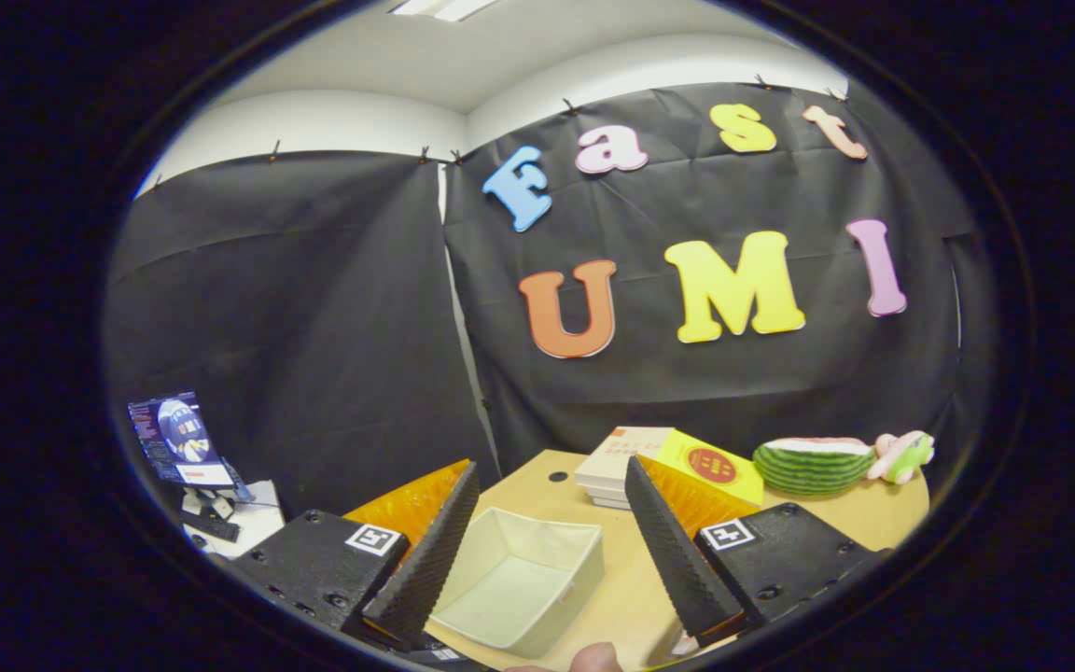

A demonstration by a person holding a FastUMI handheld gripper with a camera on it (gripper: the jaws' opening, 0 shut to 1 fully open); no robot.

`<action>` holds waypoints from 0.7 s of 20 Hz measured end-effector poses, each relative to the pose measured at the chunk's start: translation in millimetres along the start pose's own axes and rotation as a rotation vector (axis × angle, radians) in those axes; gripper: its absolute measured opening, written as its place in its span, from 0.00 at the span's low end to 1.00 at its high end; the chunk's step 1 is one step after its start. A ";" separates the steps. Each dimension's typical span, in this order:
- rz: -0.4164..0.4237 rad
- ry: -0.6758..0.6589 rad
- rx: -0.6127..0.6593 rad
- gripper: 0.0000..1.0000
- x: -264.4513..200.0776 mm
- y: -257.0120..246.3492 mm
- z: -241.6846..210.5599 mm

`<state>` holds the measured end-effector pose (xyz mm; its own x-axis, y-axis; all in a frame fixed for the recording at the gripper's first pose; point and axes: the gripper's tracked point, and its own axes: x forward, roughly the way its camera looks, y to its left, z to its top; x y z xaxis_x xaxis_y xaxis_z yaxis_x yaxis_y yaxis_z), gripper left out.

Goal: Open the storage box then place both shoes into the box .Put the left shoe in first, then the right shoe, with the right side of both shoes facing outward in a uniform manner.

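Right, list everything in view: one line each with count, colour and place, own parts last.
storage box: one, pale cream, open and empty, on the table between the fingers.
table: one, light wood, under the box.
books: a small stack, pale covers, beyond the box.
yellow booklet: one, red round mark, leaning on the stack.
watermelon toy: one, green-striped, beside the booklet.
plush toy: one, pink and green, next to the watermelon.
device with screen: one, on a white stand beside the table.
fingers: two, black, spread apart, holding nothing.
fingertip: one, the person's, near the gripper.
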<state>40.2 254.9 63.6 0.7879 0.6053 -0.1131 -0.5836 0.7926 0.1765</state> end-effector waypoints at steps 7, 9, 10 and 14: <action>-0.192 0.032 -0.006 1.00 -69.5 -109.4 -19.5; -0.214 0.050 -0.008 1.00 -82.7 -122.6 -29.3; -0.221 0.063 -0.010 1.00 -88.3 -127.8 -35.2; -0.236 0.142 -0.011 1.00 -96.6 -142.3 -69.7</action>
<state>33.4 88.7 -18.7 0.8674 0.4072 -0.2859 -0.3896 0.9133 0.1187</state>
